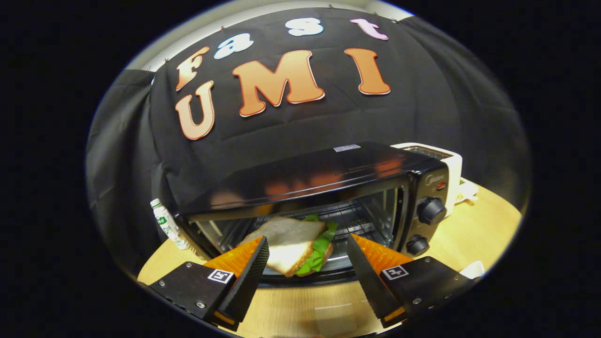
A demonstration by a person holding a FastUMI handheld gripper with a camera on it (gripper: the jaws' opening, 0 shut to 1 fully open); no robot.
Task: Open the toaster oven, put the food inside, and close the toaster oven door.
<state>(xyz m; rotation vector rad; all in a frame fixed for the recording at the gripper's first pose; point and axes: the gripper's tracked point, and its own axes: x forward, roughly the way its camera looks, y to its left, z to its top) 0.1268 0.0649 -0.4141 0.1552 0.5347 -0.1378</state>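
I see the toaster oven (328, 188) standing open on the bench (469, 234). The sandwich (293, 244) sits at the oven mouth, apparently on the rack. The gripper (307, 251) has its 2 fingers spread apart, flanking the sandwich without contact. A bottle (166, 223) stands beside the oven.

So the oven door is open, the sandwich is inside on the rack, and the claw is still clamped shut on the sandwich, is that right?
Not quite. The gripper view shows the claw open, its fingers spread to either side of the sandwich and not pressing on it. The rest holds: the toaster oven is open and the sandwich lies inside on the rack.
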